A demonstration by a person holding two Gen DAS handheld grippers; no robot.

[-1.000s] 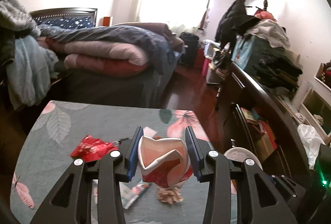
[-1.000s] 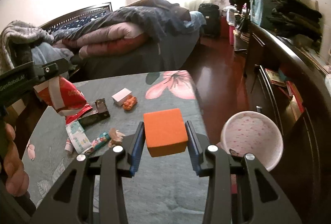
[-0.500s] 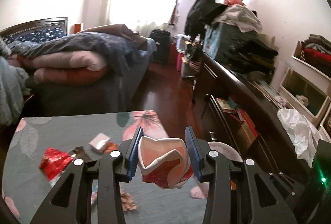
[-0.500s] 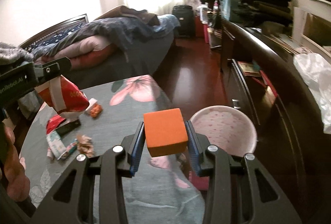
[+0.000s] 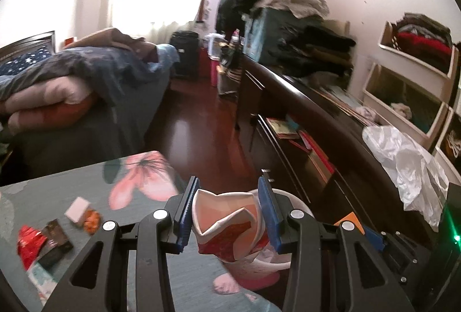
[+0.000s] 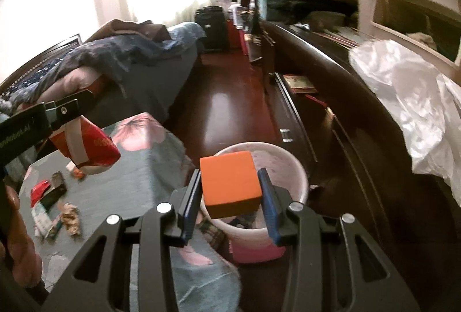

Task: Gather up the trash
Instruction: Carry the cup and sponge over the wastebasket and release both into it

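Two pieces of trash are in my tongs at once, one in each. My left gripper (image 5: pixel 227 214) is clamped on a crushed paper cup (image 5: pixel 227 225): red outside with a pale band and some yellow print, cream inside, its rim folded into a jagged point. Both blue pads press its dented walls. My right gripper (image 6: pixel 230 196) is closed on an orange block (image 6: pixel 230 182), a plain, matte, squarish thing with clean edges, pinched on two opposite sides.

I take the white bin (image 6: pixel 291 167) as my landmark. It has a round rim, a lining with faint pink speckles and a pink base, and stands on the dark red floor just beside the corner of the table (image 6: pixel 144 167). The orange block hangs over its near rim. The cup, seen from my right camera (image 6: pixel 86 144), hangs to the left of the bin, above the table's edge; from my left camera the bin (image 5: pixel 299 201) shows only as a sliver behind the cup.

Further left of the bin, on the flowered grey cloth, lie more scraps (blurred, so I name them loosely): a red wrapper (image 6: pixel 39 191), a dark packet (image 6: pixel 56 188) and a crumpled brownish paper (image 6: pixel 69 218).
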